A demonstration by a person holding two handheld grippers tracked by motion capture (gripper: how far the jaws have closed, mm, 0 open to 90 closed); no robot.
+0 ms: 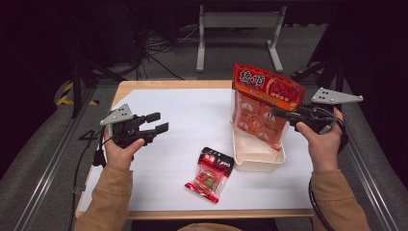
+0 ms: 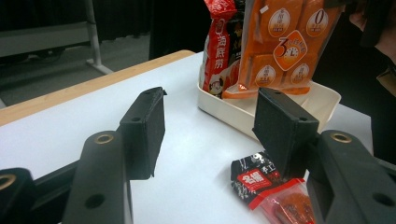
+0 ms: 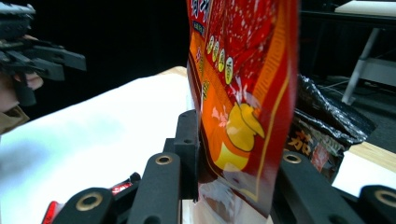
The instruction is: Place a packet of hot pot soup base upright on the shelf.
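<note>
The large orange snack bag stands upright with its lower end inside the cream tray, and the right gripper is clamped on its side edge; in the right gripper view the two jaws press the printed film from either side. A second red packet leans in the tray just beside it, and a dark crinkled bag lies beyond the jaws in the right gripper view.

The step in hand looks like seating or lifting this bag at the tray. To do it well, the grip should stay firm on the seam and the bag be kept vertical so it does not drag the tray or tip its neighbour.

The left gripper hovers with jaws spread and nothing between them, well apart from the tray. The small red packet lies flat on the white table, just ahead of those jaws and below them, an easy reach.
</note>
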